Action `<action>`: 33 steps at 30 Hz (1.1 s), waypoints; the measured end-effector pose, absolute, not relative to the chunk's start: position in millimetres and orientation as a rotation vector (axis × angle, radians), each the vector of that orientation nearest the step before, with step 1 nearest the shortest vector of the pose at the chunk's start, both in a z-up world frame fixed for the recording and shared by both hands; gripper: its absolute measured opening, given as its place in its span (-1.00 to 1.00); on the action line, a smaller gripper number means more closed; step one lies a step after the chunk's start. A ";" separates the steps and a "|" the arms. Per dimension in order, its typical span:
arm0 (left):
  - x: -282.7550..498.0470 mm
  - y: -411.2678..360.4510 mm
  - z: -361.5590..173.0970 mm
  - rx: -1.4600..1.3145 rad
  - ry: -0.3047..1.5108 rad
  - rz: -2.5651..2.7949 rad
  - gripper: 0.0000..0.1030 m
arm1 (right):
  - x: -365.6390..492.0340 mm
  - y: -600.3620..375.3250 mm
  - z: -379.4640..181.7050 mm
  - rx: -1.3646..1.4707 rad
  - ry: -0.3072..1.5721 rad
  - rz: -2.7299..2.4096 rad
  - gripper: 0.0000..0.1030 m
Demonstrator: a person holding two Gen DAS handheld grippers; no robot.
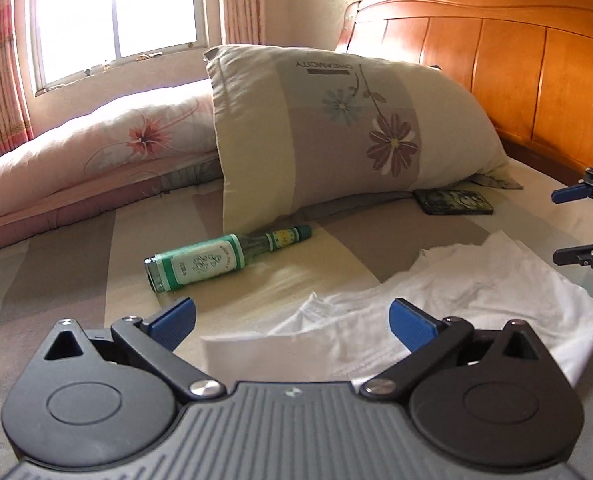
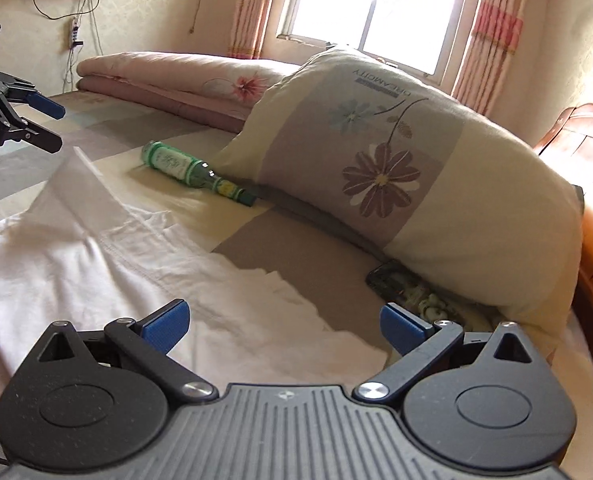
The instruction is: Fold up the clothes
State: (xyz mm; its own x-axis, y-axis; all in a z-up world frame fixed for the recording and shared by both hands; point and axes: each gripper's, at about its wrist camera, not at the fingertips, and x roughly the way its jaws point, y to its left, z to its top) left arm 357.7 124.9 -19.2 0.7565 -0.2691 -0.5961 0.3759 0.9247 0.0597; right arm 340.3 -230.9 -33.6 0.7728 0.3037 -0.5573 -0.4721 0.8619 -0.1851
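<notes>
At the bottom of the left wrist view the left gripper [image 1: 292,322] fills the foreground, its jaws released and spread wide with nothing between them, hanging just above the near edge of the white garment [image 1: 436,312]. The garment lies rumpled on the bed [image 1: 76,264], spreading from the lower centre toward the right of that frame. In the right wrist view the right gripper [image 2: 284,326] likewise sits at the bottom with its jaws released and wide apart, the cloth lying below and between its blue pads without being pinched. There the garment runs from the lower centre to the left edge, with one corner raised into a peak at the middle left. At the right edge of the left wrist view the other gripper shows again, also spread, above the far side of the garment. Beyond the cloth a green glass bottle [image 1: 224,258] lies on its side on the striped sheet, just before a large flowered pillow [image 1: 356,128]. A dark phone [image 1: 454,202] rests partly under the pillow's right corner. Farther back lie a folded pink quilt [image 1: 96,148] at the left, a wooden headboard [image 1: 516,64] at the upper right, and a bright window [image 1: 116,12] with pink curtains.
</notes>
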 end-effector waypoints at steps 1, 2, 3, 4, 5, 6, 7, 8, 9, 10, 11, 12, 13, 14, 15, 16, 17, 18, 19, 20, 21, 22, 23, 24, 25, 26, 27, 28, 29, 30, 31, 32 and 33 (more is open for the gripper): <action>352.4 124.4 -23.3 0.181 0.637 -0.371 0.99 | 335.3 -230.6 -39.5 -0.323 0.554 0.447 1.00; 349.3 122.7 -30.3 0.178 0.662 -0.396 0.99 | 330.8 -230.2 -45.4 -0.318 0.566 0.465 1.00; 346.2 121.0 -37.3 0.175 0.686 -0.420 0.99 | 329.3 -229.5 -51.4 -0.308 0.579 0.481 1.00; 343.8 119.0 -44.8 0.174 0.709 -0.441 0.99 | 328.2 -228.8 -57.2 -0.297 0.592 0.497 1.00; 343.3 115.8 -53.7 0.177 0.729 -0.450 0.99 | 329.3 -228.1 -62.0 -0.280 0.606 0.509 1.00; 343.2 112.7 -63.2 0.177 0.751 -0.458 0.99 | 331.2 -227.7 -68.5 -0.254 0.624 0.519 1.00; 344.2 110.1 -74.4 0.166 0.776 -0.460 0.99 | 332.9 -227.9 -75.4 -0.224 0.644 0.526 1.00; 345.2 107.5 -85.7 0.155 0.801 -0.463 0.99 | 334.4 -228.4 -82.4 -0.196 0.663 0.531 1.00; 346.2 105.6 -96.8 0.146 0.825 -0.463 0.99 | 335.1 -230.1 -90.2 -0.177 0.681 0.530 1.00; 347.0 106.4 -106.8 0.136 0.845 -0.454 0.99 | 335.5 -232.0 -97.8 -0.159 0.698 0.526 1.00; 347.8 108.8 -115.5 0.121 0.869 -0.437 0.99 | 333.9 -234.5 -104.3 -0.153 0.715 0.505 1.00; 347.5 111.8 -123.3 0.109 0.885 -0.424 0.99 | 326.9 -238.8 -109.2 -0.150 0.716 0.486 1.00; 343.9 116.1 -128.6 0.106 0.878 -0.422 0.99 | 319.8 -243.1 -114.1 -0.147 0.717 0.467 1.00; 339.8 119.8 -132.7 0.108 0.869 -0.422 0.99 | 312.8 -247.4 -119.1 -0.144 0.719 0.448 1.00; 335.3 121.3 -133.0 0.122 0.861 -0.424 0.99 | 305.7 -251.7 -124.0 -0.141 0.720 0.428 1.00; 332.1 121.5 -132.8 0.138 0.864 -0.425 0.99 | 298.6 -255.5 -128.1 -0.140 0.719 0.411 1.00; 328.7 120.3 -132.0 0.158 0.864 -0.423 0.99 | 291.4 -256.3 -127.5 -0.145 0.709 0.401 1.00; 325.6 118.4 -130.7 0.175 0.865 -0.414 0.99 | 284.2 -257.1 -127.0 -0.151 0.699 0.391 1.00; 322.5 116.4 -129.3 0.192 0.866 -0.404 0.99 | 277.7 -257.7 -126.2 -0.156 0.691 0.382 1.00; 319.5 114.5 -128.1 0.201 0.865 -0.397 0.99 | 275.8 -257.2 -123.8 -0.160 0.694 0.379 1.00; 316.7 113.0 -127.4 0.191 0.857 -0.396 0.99 | 276.6 -258.9 -119.1 -0.142 0.700 0.382 1.00; 314.0 111.5 -126.6 0.182 0.850 -0.395 0.99 | 279.0 -262.9 -115.6 -0.108 0.701 0.388 1.00; 311.2 110.0 -125.8 0.172 0.843 -0.394 0.99 | 283.9 -269.1 -111.6 -0.051 0.694 0.391 1.00; 308.4 108.5 -125.0 0.162 0.836 -0.392 0.99 | 290.5 -275.8 -108.8 0.001 0.686 0.386 1.00; 305.7 107.0 -124.2 0.152 0.829 -0.391 0.99 | 300.1 -283.7 -106.5 0.057 0.680 0.375 1.00; 302.9 105.5 -123.5 0.143 0.822 -0.390 0.99 | 309.9 -291.4 -104.6 0.110 0.674 0.364 0.99; 300.1 104.0 -122.7 0.133 0.815 -0.388 0.99 | 320.5 -298.7 -105.4 0.147 0.672 0.352 0.95; 297.3 102.5 -121.9 0.123 0.807 -0.387 0.99 | 331.7 -305.5 -107.2 0.184 0.682 0.345 0.87; 294.6 100.9 -121.1 0.113 0.800 -0.386 0.99 | 343.1 -312.4 -109.2 0.222 0.693 0.339 0.58; 291.8 99.4 -120.4 0.104 0.793 -0.384 0.99 | 355.7 -319.6 -113.2 0.263 0.709 0.343 0.30; 289.0 97.9 -119.6 0.094 0.786 -0.383 0.99 | 365.4 -323.7 -116.8 0.276 0.722 0.330 0.21; 286.1 96.3 -119.0 0.085 0.778 -0.383 0.99 | 374.5 -327.0 -120.2 0.283 0.731 0.314 0.18; 283.1 94.7 -118.8 0.076 0.771 -0.386 0.99 | 379.5 -326.7 -122.7 0.262 0.729 0.280 0.18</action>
